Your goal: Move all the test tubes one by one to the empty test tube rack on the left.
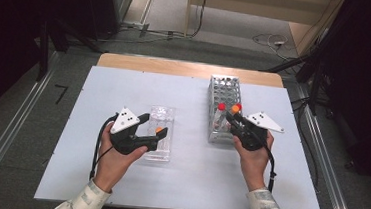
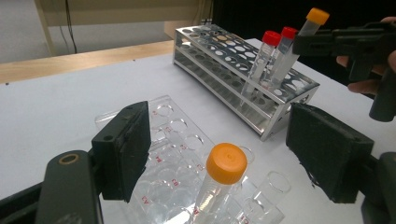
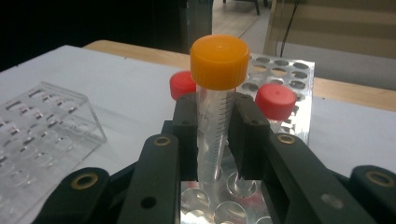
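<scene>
Right gripper (image 3: pixel 215 135) is clamped on the clear plastic tube with the orange screw cap (image 3: pixel 218 63), gripping just below the cap, tube upright over the perforated metal tube rack (image 1: pixel 223 90) near the desk's (image 1: pixel 124 87) far right edge. Two red-capped tubes (image 3: pixel 275 100) stand in the rack just beside it. My read: the tube goes into a free hole. I'd keep it vertical, centre the tip over the hole, lower straight, and watch the red caps for a snag.

Left gripper (image 2: pixel 219 149) is wide open, fingers (image 2: pixel 123 149) either side of a second orange-capped tube (image 2: pixel 226 163) in the clear acrylic rack (image 1: pixel 162 116), not touching it. I'd hold it there till the right side is seated.
</scene>
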`<state>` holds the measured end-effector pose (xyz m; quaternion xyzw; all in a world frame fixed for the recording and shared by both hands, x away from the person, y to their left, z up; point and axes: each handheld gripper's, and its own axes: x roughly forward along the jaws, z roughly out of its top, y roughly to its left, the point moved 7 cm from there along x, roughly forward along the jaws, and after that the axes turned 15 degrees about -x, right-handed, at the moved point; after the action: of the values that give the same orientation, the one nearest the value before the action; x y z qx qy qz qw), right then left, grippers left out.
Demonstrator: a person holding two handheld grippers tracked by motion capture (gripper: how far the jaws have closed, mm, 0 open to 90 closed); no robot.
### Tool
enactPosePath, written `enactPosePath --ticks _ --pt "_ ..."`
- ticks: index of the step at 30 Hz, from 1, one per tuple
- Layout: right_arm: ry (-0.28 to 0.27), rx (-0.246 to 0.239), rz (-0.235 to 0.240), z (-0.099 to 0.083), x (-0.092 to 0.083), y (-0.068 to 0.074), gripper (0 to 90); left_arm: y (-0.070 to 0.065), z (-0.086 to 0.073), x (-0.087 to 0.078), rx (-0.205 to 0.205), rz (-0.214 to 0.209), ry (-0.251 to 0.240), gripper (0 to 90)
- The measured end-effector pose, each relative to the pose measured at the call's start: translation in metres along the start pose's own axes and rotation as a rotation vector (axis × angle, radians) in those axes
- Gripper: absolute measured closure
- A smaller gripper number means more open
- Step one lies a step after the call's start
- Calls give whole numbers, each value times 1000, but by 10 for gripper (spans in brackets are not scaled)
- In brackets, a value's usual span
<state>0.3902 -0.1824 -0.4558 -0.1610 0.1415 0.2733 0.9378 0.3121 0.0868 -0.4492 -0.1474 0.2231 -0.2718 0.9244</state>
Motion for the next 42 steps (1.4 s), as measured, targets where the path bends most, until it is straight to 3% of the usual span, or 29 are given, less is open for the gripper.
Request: enactPosePath --ticks 8,14,29,42 --pt "-46 8 1 14 -15 -3 711 0 0 0 -2 -2 -3 229" --pt "-69 4 30 21 -25 3 711 0 1 -2 -4 -1 -5 229" --pt "-60 -46 125 22 -39 32 711 -6 4 -6 -3 -15 -15 230" --pt "-22 -90 236 11 -41 72 712 -36 6 -13 35 -80 -16 246"
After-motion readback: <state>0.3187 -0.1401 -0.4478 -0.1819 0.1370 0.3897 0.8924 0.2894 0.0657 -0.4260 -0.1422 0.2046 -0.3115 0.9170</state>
